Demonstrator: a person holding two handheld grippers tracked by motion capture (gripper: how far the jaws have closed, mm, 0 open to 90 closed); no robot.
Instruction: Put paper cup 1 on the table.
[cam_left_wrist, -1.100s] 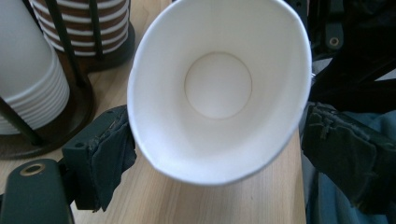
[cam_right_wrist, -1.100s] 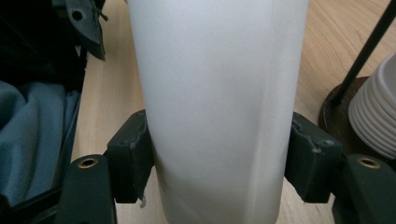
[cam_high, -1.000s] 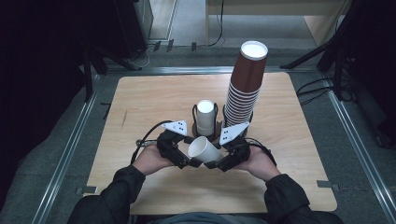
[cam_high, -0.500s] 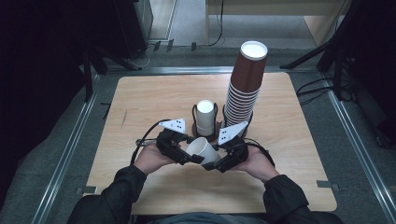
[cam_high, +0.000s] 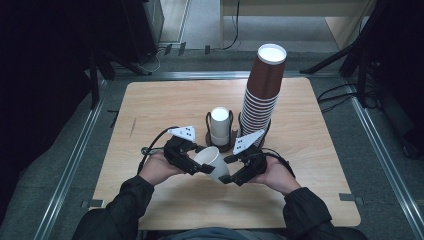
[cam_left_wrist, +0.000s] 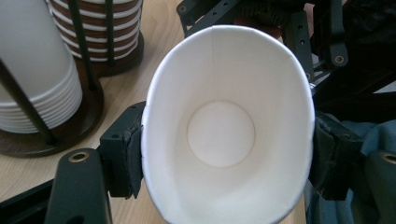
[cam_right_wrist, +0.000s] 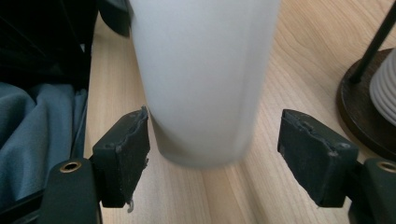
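White cup (cam_high: 211, 161) just in front of the white-cup holder (cam_high: 220, 145), rim squeezed oval between left gripper (cam_high: 192, 162) jaws, right gripper (cam_high: 235, 172) jaws apart around its base; harder squeeze risks creasing.

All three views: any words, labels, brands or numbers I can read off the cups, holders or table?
No readable text anywhere.
white cup: plain inside and out.
brown cup stack: only stripes.
grey plates: small dark marks, too small to read.

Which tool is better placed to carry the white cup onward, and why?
Left. The left tool already pinches the white cup at its mouth, while the right tool stands open around its base.
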